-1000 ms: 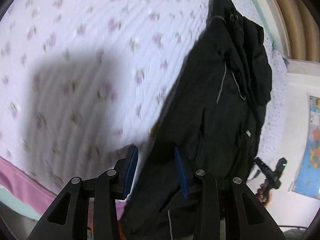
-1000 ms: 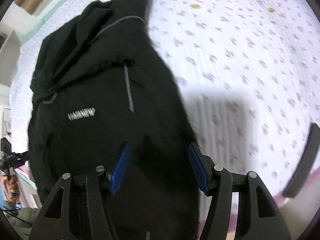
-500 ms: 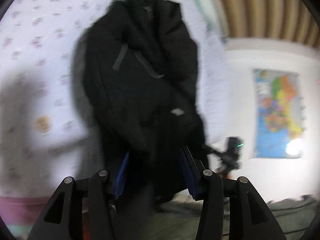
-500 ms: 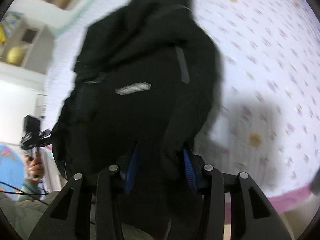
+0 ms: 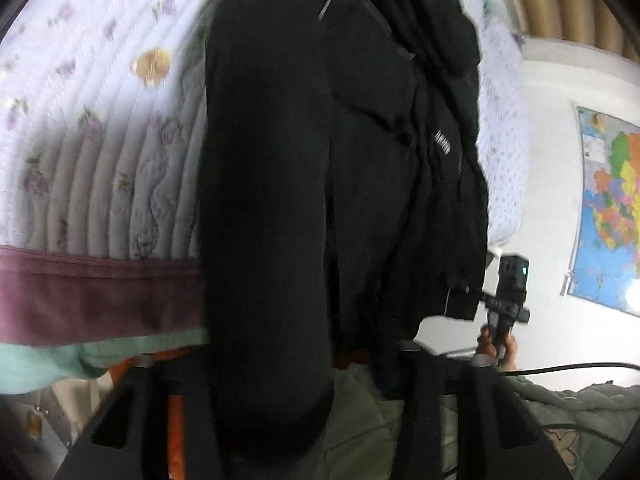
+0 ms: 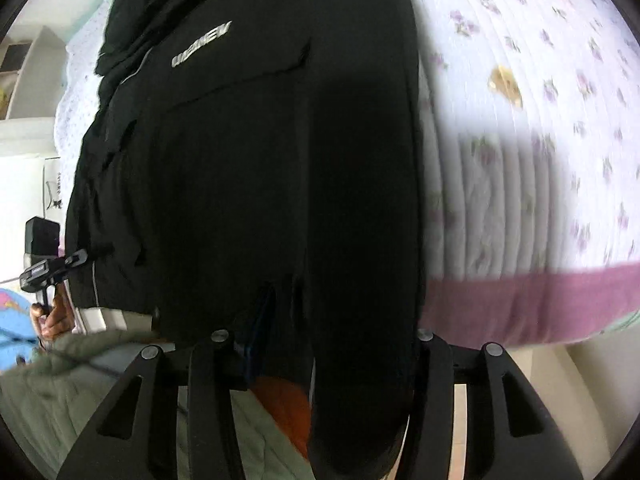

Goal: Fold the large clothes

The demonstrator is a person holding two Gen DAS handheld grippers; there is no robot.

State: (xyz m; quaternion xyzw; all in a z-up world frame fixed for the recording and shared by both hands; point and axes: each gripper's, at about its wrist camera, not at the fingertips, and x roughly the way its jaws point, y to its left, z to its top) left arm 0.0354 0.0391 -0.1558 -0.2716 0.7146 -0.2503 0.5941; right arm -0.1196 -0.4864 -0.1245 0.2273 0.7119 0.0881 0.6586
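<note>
A large black jacket (image 5: 360, 160) with a small silver logo lies on the flowered bed quilt (image 5: 100, 140), and its lower end hangs over the pink bed edge (image 5: 100, 296). My left gripper (image 5: 280, 360) is closing its jaws on a thick dark roll of the jacket, which hides the pads. In the right wrist view the jacket (image 6: 240, 160) fills the middle. My right gripper (image 6: 332, 320) is also closing, with jacket cloth between its fingers and against the blue pad (image 6: 260, 316).
A hand holds a black device (image 5: 506, 296) with a green light at the jacket's hem corner; the same device (image 6: 44, 264) shows at the left of the right wrist view. Grey-green padded cloth (image 5: 560, 408) and something orange (image 6: 284, 404) lie below. A map (image 5: 612, 208) hangs on the wall.
Both grippers came down to the jacket's lower end at the bed edge. Their fingers, which stood apart over the cloth, now have thick jacket folds between them.
</note>
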